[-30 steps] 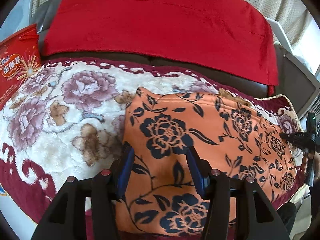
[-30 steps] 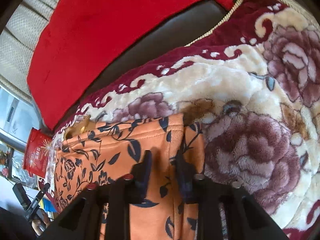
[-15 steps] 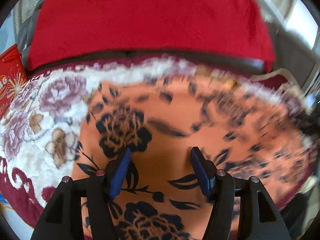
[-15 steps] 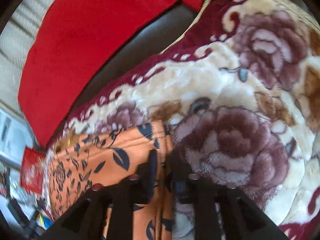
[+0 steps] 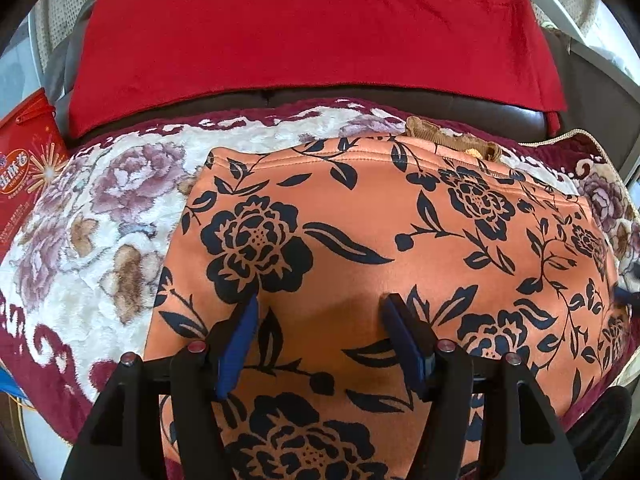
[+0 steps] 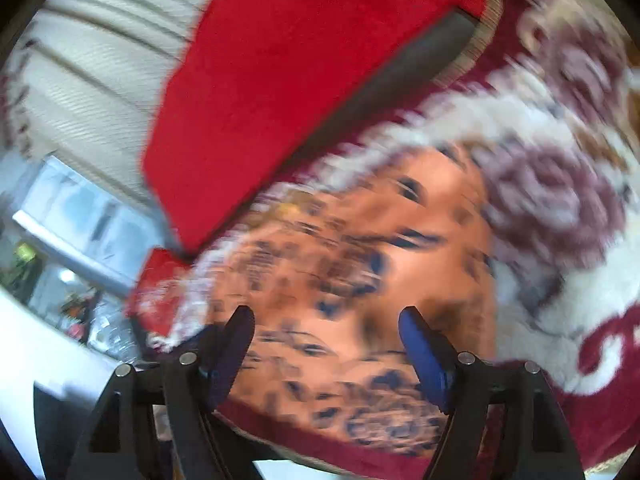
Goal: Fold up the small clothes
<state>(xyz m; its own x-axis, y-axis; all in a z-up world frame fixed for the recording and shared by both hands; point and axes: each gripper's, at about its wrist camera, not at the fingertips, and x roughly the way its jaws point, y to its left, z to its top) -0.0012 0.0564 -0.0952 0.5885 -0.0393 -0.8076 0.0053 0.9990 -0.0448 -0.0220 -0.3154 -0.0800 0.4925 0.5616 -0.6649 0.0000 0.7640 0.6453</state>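
An orange garment with black flowers lies folded flat on a floral plush blanket. A brown ribbed collar sticks out at its far edge. My left gripper is open and empty, just above the garment's near middle. My right gripper is open and empty over the garment; that view is blurred by motion.
A red cloth covers the dark sofa back behind the blanket. A red printed box stands at the far left. Beige curtains and a window show in the right wrist view.
My right gripper opened, let go of the garment's right edge and swung back over the cloth. My left gripper stayed open and shifted right, toward the garment's middle.
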